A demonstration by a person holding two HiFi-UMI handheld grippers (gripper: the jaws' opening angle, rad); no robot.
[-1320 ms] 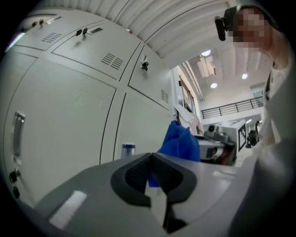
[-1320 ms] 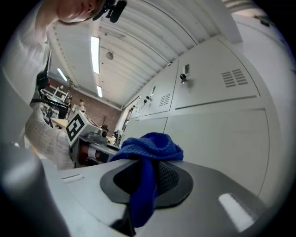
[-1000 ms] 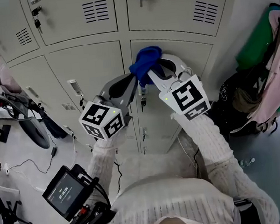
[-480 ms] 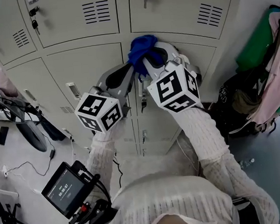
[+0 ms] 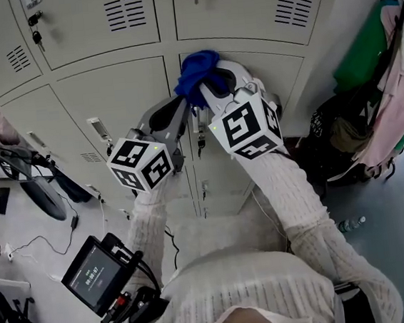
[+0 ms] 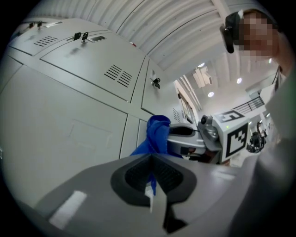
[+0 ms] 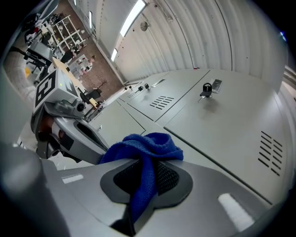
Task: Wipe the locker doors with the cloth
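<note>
In the head view the left gripper [image 5: 184, 110] and the right gripper [image 5: 213, 94] meet at a bunched blue cloth [image 5: 194, 72], held up at the seam between two grey locker doors [image 5: 116, 94]. The left gripper view shows its jaws closed on a thin corner of the cloth. The right gripper view shows its jaws clamped on a thick fold, with the bunch against a door.

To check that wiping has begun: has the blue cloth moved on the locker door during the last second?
Yes. The blue cloth has gone up, nearer to the top edge of the locker door that it is on.
</note>
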